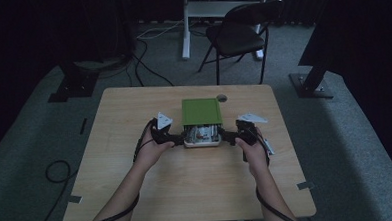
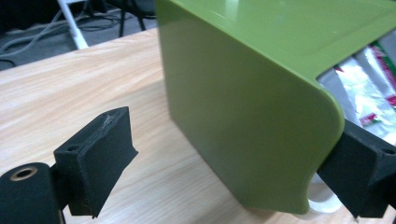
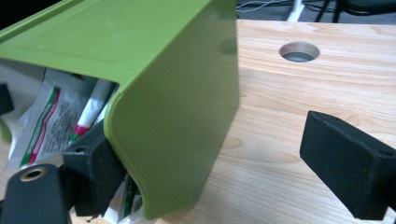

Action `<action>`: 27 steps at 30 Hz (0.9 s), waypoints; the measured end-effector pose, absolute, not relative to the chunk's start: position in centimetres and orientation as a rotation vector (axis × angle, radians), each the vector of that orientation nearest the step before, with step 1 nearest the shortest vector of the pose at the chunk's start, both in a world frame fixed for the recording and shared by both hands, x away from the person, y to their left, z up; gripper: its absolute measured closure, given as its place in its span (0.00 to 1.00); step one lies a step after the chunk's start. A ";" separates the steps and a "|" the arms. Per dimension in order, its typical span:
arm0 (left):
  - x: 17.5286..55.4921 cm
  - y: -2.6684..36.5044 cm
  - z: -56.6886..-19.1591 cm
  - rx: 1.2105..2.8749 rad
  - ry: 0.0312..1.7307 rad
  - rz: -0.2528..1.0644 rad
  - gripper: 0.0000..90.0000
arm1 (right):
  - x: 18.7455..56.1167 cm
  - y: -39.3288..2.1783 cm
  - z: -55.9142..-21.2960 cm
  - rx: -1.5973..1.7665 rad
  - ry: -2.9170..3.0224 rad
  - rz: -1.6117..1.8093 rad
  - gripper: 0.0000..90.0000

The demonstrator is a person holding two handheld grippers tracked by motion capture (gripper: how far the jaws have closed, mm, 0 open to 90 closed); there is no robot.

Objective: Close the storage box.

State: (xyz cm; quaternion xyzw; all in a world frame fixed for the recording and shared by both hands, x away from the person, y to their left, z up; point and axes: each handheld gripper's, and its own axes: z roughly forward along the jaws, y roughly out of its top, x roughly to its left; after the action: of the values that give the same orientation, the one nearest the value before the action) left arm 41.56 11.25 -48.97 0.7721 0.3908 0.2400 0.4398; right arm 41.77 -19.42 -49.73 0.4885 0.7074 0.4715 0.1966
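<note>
The green plastic box with a rounded shell [image 1: 200, 111] sits at the centre of the light wooden table [image 1: 137, 193], its white drawer of foil sachets [image 3: 46, 121] slid out toward the person. The left gripper [image 1: 177, 139] and right gripper [image 1: 226, 136] flank it, each with jaws wide apart straddling a shell wall, one jaw inside, neither clamping. A round cable hole [image 1: 221, 97] lies just behind; a black folding chair [image 1: 238, 33] stands well beyond the table.

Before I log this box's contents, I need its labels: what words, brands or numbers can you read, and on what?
None can be read.
Packets in the drawer: dark print lines beside red and green stripes, too blurred to read.
Green box: plain, no lettering.
Wooden table: no markings.
</note>
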 end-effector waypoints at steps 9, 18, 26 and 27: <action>41.4 11.2 -48.8 1.913 0.960 0.597 0.11 | 41.5 -19.3 -49.5 1.333 2.006 1.330 0.12; 40.2 11.0 -48.4 1.905 0.948 0.587 0.11 | 41.0 -18.8 -49.4 1.305 2.032 1.327 0.12; 39.2 11.5 -48.3 1.895 0.962 0.586 0.11 | 40.6 -18.8 -49.3 1.298 2.022 1.352 0.12; 39.1 11.5 -48.3 1.897 0.964 0.588 0.11 | 40.5 -18.8 -49.3 1.298 2.021 1.358 0.12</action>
State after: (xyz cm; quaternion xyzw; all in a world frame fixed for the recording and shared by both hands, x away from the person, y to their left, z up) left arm 39.07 11.52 -48.35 0.7672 0.3900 0.2377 0.4504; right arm 40.50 -18.84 -49.27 0.4617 0.7192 0.4832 0.1900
